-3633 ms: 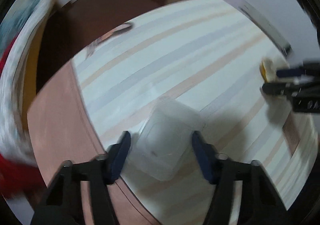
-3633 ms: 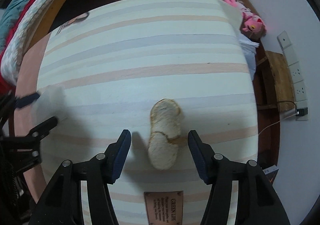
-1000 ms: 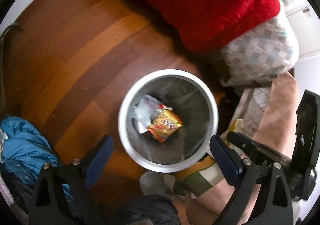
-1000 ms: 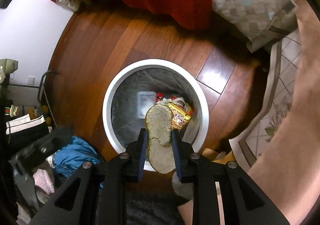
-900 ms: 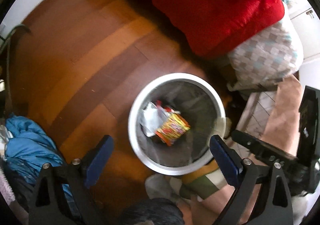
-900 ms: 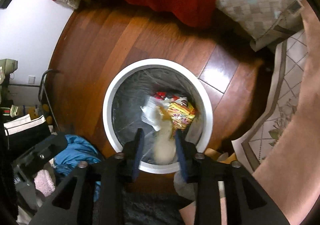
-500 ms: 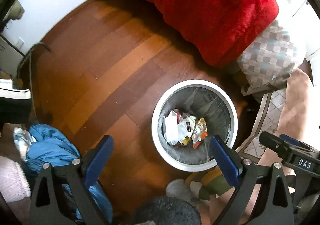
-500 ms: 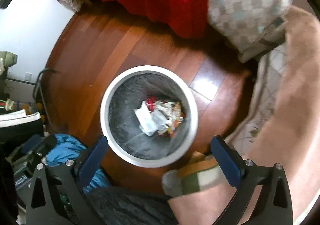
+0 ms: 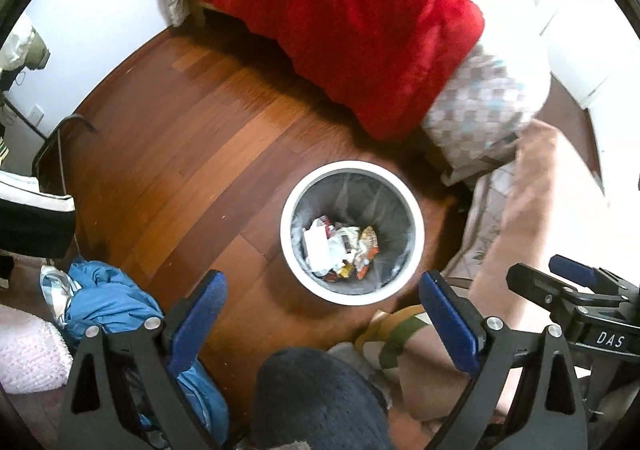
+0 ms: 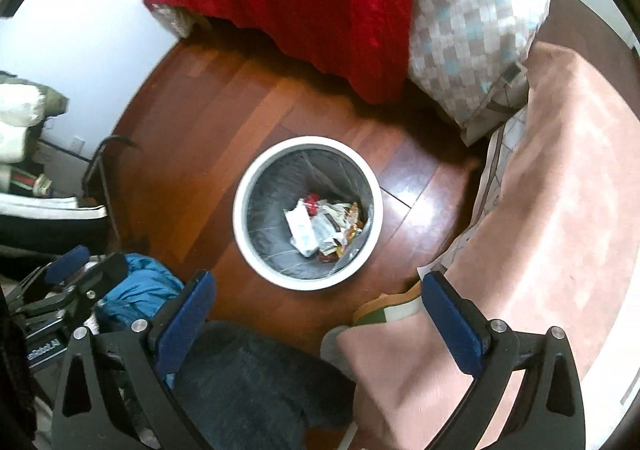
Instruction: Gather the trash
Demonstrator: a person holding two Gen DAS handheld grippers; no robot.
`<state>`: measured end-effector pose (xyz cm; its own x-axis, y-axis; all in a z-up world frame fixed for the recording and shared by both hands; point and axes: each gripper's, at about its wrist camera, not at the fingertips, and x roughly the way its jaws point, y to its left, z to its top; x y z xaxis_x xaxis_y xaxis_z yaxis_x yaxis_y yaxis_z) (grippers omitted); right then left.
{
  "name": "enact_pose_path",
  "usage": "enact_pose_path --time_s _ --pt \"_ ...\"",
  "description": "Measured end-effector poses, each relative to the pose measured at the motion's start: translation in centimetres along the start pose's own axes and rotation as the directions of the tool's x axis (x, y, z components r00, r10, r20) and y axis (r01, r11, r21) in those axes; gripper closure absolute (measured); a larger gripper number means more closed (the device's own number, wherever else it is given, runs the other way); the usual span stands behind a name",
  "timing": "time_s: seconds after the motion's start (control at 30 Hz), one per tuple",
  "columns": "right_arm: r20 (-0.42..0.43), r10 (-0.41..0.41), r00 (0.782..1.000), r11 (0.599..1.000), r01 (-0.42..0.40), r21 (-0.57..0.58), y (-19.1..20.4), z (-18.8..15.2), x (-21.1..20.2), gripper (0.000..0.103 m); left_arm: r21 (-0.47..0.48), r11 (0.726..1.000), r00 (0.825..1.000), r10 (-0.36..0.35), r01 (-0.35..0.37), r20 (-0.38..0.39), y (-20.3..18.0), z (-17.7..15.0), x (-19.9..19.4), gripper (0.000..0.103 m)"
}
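Note:
A round white-rimmed trash bin (image 9: 414,210) lined with a grey bag stands on the wooden floor; it also shows in the right wrist view (image 10: 240,226). Wrappers and other trash (image 9: 340,246) lie at its bottom, also seen in the right wrist view (image 10: 322,228). My left gripper (image 9: 324,304) is open and empty, held high above the bin's near side. My right gripper (image 10: 316,304) is open and empty, also high above the bin; it shows at the right of the left wrist view (image 9: 568,282).
A bed with a red blanket (image 9: 360,22) and checked bedding (image 9: 484,106) lies beyond the bin. A pink-brown cloth-covered surface (image 10: 560,186) is at the right. Blue clothes (image 9: 112,298) lie on the floor at the left. The person's leg and striped sock (image 9: 394,330) are below.
The right gripper opened and dropped the peel into the bin. Both grippers rose away from the bin, which now looks smaller.

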<state>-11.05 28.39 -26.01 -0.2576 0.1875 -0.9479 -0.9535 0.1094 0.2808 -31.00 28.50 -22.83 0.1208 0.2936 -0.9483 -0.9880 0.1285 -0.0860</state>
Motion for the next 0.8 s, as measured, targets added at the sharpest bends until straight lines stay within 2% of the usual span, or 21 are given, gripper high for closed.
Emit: enact_pose_path --time_s 0.23,0.53,0.8 --pt "0.056 0.082 0.995 0.996 -0.080 -0.040 1.8 -1.8 -7.0 0.000 0.029 0.996 0.995 -0.085 0.083 0.061 -1.1 -0.6 -6.2 0.005" --pt "0.117 0.199 0.973 0.976 -0.186 -0.116 4.1 -3.4 -15.9 0.000 0.052 0.985 0.979 -0.168 0.163 0.114 -1.6 -1.1 -12.9 0.005" --pt "0.128 0.243 0.962 0.963 -0.224 -0.147 5.0 -4.2 -20.1 0.000 0.061 0.975 0.966 -0.222 0.215 0.135 -1.8 -1.6 -16.5 0.005"
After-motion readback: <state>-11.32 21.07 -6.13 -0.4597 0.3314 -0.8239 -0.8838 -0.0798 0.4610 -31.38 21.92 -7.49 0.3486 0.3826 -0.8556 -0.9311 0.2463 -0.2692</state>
